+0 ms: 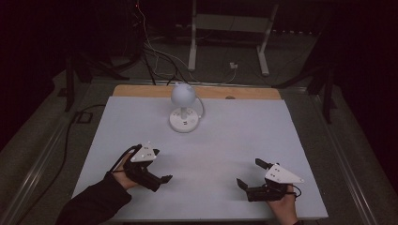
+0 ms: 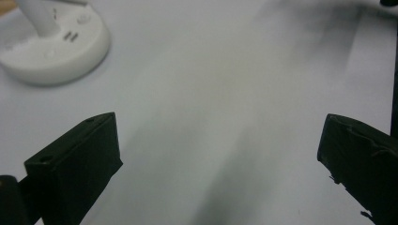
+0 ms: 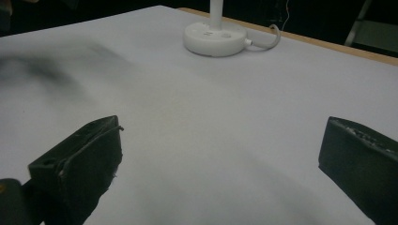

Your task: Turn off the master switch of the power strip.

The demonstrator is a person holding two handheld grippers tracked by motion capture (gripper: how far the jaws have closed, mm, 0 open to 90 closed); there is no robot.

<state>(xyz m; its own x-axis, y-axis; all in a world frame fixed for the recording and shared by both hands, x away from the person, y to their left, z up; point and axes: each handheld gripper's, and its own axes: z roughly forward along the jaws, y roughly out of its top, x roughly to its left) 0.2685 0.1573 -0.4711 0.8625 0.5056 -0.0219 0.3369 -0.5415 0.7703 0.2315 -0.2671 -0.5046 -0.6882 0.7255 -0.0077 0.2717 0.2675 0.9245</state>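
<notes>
Presently: white lamp (image 1: 183,107) at surface (image 1: 234,136) rear; left gripper (image 1: 165,178) and right gripper (image 1: 248,173) fingers released, grasping nothing.

the table (image 1: 234,140) is covered in plain pale bluish-white, with a tan wooden strip along its far edge. the lamp (image 1: 183,105) is white all over. both grippers are black with grey top plates.

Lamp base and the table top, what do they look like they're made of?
Lamp base: likely moulded plastic, white, smooth with a slight sheen, rounded edges and small button recesses. Table top: a matte pale sheet, perhaps paper or laminate, laid over a wooden board whose tan edge shows along the far side.
</notes>
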